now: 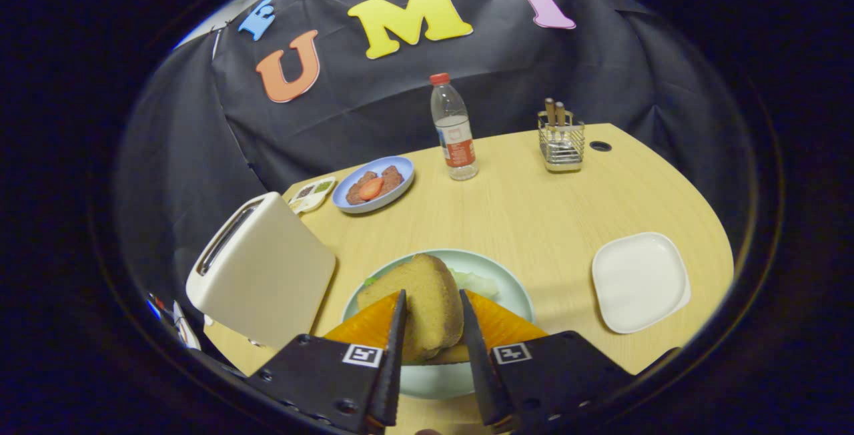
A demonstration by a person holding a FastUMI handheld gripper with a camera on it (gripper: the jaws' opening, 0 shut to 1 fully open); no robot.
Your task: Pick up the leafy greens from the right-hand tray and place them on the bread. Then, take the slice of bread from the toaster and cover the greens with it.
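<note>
- Gripper (432, 328) at bottom centre of frame, fingers narrowed around the slice of bread (427, 301) between them; both look pressed on its sides, but contact not 100% clear.
- Slice sits tilted over the pale green plate (514, 288) at lower centre, w/ a second bread piece (448, 355) just under it near the fingertips.
- Leafy greens (475, 281) peek out from beneath the slice, toward frame right – so greens appear already placed.
- Toaster (263, 271) at left of frame, slot looks empty; white tray (639, 281) at right has nothing on it.
- Step in hand, by my read: last one, covering greens w/ the toaster slice.
- Next move prob calls for: lower slice flat & square over the greens, spread fingers, back off w/o dragging it.
- Upper part of frame: blue plate (373, 183) w/ food, water bottle (454, 128), wire utensil holder (561, 141) – well apart, not in the way.
</note>
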